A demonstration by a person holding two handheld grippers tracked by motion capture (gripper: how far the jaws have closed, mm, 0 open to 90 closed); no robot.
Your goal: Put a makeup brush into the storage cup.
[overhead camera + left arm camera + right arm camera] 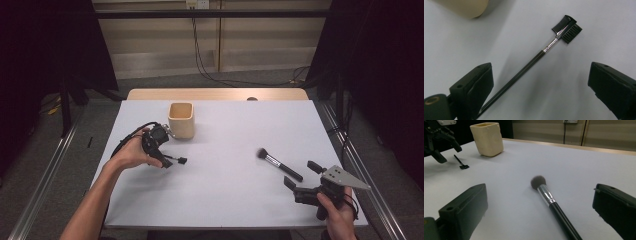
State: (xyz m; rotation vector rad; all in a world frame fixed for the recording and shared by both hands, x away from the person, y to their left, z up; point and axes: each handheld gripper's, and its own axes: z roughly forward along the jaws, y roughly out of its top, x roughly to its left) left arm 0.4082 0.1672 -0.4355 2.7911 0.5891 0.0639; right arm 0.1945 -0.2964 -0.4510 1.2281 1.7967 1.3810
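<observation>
High view is showing both grippers working low over the white surface point(225, 200). The left gripper point(540, 85) is holding its fingers wide apart around the handle of the brow comb brush point(544, 50), which is lying flat just in front of the beige cup point(181, 120). The right gripper point(540, 212) is also gaping open, straddling the handle of the powder brush point(549, 200) lying on the right side. Both handles are looking thin and round, so closing off-centre is risking rolling or flicking them away; the left handle is sitting against one finger already.
</observation>
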